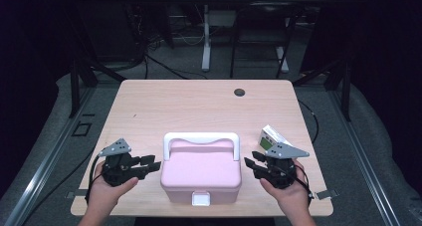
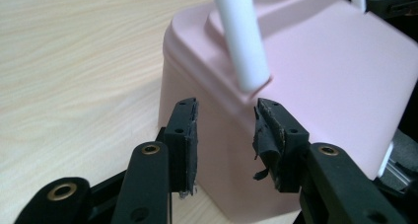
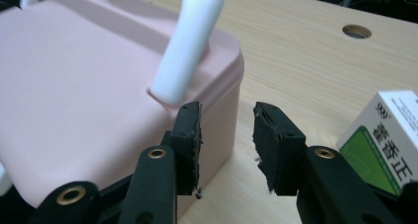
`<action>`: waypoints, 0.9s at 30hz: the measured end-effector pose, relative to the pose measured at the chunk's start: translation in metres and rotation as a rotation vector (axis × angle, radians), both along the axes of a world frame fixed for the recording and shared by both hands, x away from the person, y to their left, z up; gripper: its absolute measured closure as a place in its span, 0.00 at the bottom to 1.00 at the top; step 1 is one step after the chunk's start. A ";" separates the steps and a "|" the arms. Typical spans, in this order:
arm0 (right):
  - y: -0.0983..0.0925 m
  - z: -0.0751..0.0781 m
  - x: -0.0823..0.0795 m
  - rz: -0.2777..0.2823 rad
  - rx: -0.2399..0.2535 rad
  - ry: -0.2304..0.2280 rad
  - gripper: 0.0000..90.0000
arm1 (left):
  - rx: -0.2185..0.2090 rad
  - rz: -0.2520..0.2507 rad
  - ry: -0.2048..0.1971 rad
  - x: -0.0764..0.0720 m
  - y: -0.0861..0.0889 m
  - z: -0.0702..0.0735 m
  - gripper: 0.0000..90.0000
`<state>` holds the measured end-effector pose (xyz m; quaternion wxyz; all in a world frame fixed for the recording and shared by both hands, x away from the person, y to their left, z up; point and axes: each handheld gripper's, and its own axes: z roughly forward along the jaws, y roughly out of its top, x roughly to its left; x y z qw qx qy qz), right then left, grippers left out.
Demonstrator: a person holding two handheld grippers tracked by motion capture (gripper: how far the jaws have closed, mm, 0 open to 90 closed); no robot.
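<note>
A pink lidded box (image 1: 201,169) with a white handle (image 1: 201,137) and a white front latch (image 1: 201,199) stands at the table's near edge. My left gripper (image 1: 153,165) hovers just left of the box, open, jaws pointing at its side with nothing between them. In the left gripper view the box's side (image 2: 231,135) and handle (image 2: 244,36) lie straight ahead of the pads (image 2: 186,135). My right gripper (image 1: 250,163) is open beside the box's right side, also holding nothing. The right gripper view shows the box corner (image 3: 217,76) and the handle (image 3: 190,41).
A small white and green carton (image 1: 271,137) lies just behind my right gripper, also visible as a carton (image 3: 389,140) in the right gripper view. A round cable hole (image 1: 240,92) sits at the table's far side. The far half of the wooden table (image 1: 199,106) is bare.
</note>
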<state>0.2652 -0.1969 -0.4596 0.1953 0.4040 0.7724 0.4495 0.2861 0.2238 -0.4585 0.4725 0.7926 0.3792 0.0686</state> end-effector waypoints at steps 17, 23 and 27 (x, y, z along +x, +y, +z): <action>0.022 0.016 0.025 0.080 0.057 0.038 0.63 | 0.008 -0.040 0.010 0.025 -0.029 0.013 0.62; 0.027 0.007 0.025 0.110 0.071 0.043 0.64 | 0.004 -0.055 0.002 0.023 -0.030 0.009 0.64; 0.026 0.007 0.023 0.105 0.069 0.032 0.70 | -0.002 -0.048 -0.011 0.020 -0.029 0.008 0.70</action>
